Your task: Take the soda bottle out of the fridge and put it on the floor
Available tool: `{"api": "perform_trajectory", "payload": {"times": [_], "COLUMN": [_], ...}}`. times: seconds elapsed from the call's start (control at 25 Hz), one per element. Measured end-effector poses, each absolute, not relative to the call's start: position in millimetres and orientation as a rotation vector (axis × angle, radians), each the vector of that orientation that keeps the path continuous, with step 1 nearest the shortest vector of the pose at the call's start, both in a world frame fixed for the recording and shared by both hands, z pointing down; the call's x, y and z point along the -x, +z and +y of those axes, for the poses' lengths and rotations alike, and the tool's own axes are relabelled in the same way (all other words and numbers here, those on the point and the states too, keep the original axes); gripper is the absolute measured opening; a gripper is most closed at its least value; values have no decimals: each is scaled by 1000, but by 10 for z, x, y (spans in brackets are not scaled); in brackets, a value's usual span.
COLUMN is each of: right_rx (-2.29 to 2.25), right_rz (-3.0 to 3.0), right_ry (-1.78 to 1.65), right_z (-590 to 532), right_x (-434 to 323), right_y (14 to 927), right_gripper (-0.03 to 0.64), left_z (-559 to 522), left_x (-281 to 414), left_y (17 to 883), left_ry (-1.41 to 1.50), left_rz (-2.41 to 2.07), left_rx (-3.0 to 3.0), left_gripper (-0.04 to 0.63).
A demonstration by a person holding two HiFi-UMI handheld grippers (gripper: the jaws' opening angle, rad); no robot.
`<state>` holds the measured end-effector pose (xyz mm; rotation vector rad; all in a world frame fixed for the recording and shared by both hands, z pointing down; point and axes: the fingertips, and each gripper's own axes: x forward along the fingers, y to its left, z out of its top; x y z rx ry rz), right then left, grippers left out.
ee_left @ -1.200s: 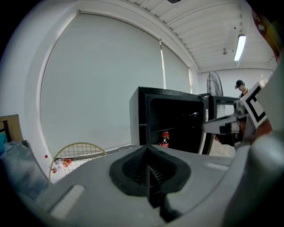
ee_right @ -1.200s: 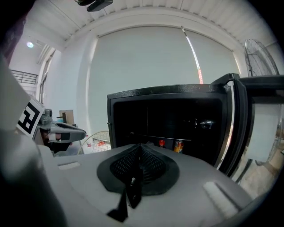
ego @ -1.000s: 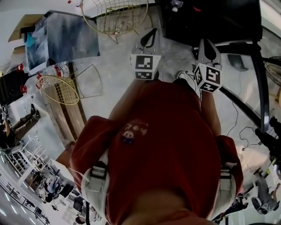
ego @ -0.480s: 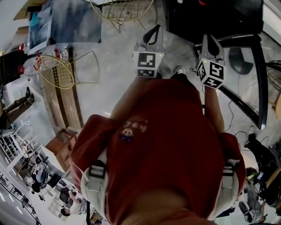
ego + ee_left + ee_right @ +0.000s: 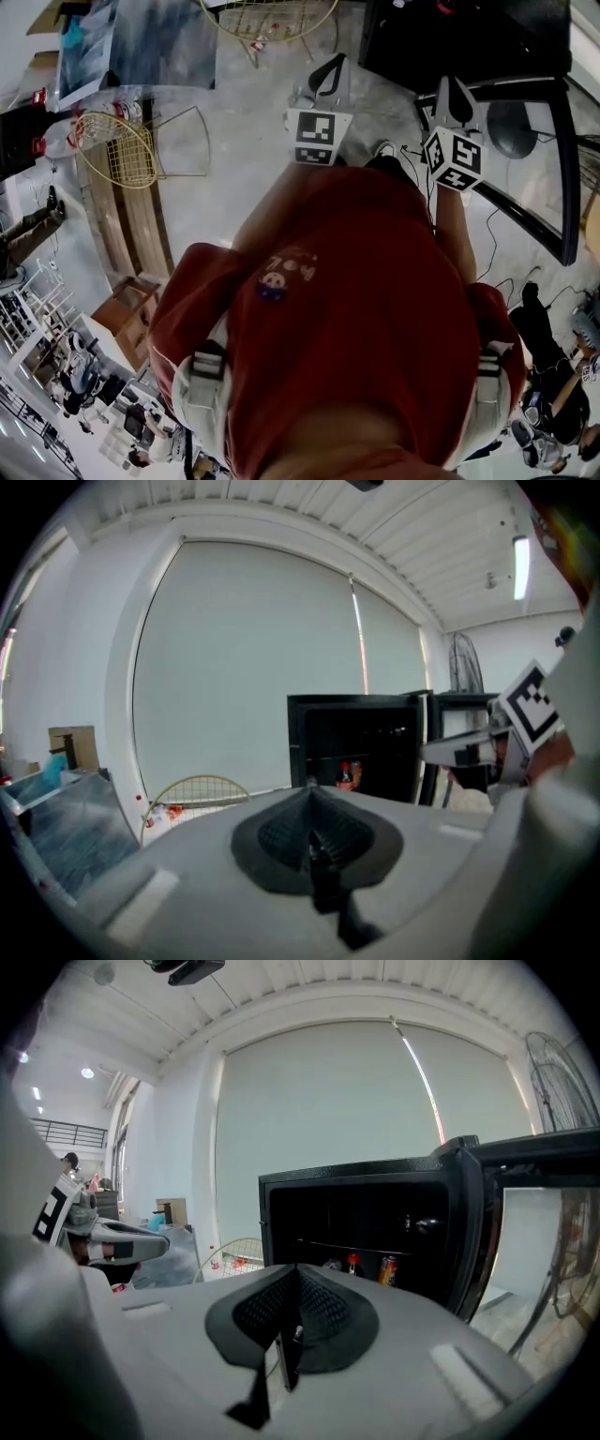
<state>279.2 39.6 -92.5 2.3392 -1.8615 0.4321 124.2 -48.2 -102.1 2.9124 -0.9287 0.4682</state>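
Note:
The black fridge [image 5: 375, 1232] stands open ahead, its door [image 5: 539, 1232] swung out to the right. On its shelf a soda bottle with a red cap [image 5: 352, 1264] stands beside an orange can [image 5: 387, 1268]. The bottle [image 5: 345, 775] also shows small in the left gripper view. My left gripper [image 5: 311, 789] and right gripper [image 5: 297, 1271] are both shut with nothing between their fingers. In the head view the left gripper [image 5: 328, 66] and right gripper [image 5: 451, 87] are held out side by side, short of the fridge [image 5: 469, 37].
Wire-frame chairs [image 5: 122, 155] and a round wire basket [image 5: 267, 19] stand on the concrete floor at the left and far side. A wooden pallet [image 5: 141, 225] lies left. Cables [image 5: 497, 244] trail by the door [image 5: 548, 159]. A fan [image 5: 562, 1082] stands at right.
The head view has swung a little, and the floor things at left have slid across the picture. Both grippers stay held out and shut, slightly higher in the frame.

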Motion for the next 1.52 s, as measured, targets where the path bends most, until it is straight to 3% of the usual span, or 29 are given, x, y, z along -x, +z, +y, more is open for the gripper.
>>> {"api": "perform_trajectory", "payload": {"times": [0.72, 0.96, 1.24, 1.36, 1.52], "right_rx": [-2326, -2342, -2332, -2332, -2321], "right_rz": [-1848, -1848, -1849, -1847, -1858], "right_ry": [519, 522, 494, 471, 487], "right_z": [397, 407, 422, 439, 463], "right_x": [-2745, -2766, -2725, -2694, -2677], "right_y": [-686, -697, -671, -689, -676], "right_gripper": [23, 113, 297, 340, 344], "left_z": [-460, -434, -382, -353, -311], "left_x": [-1253, -1238, -1219, -1204, -1218], "left_y": [-953, -953, -939, -942, -950], "left_ry": [502, 508, 511, 511, 512], "left_rz": [-898, -897, -898, -896, -888], "left_rx": [-2923, -2918, -2920, -2921, -2925], "left_gripper": [0, 0, 0, 0, 0]}}
